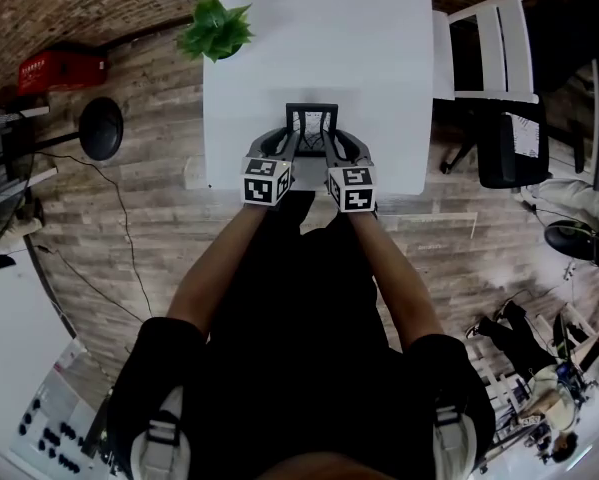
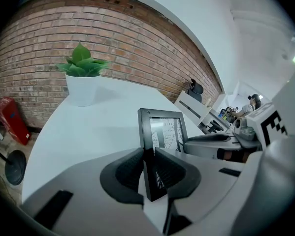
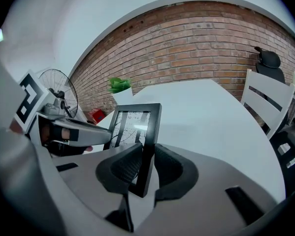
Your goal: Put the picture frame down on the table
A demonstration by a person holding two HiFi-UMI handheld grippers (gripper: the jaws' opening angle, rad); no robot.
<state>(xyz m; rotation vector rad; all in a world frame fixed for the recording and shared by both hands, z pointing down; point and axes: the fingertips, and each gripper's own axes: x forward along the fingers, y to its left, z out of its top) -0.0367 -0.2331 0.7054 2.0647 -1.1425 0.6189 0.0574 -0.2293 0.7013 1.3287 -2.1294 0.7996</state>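
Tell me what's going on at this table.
A person holds a gripper in each hand, and both are clamped on a black picture frame. The left gripper grips its left edge and the right gripper grips its right edge. The frame is roughly upright over the near end of the white table. Whether it touches the table is unclear. A potted plant sits at the far left corner.
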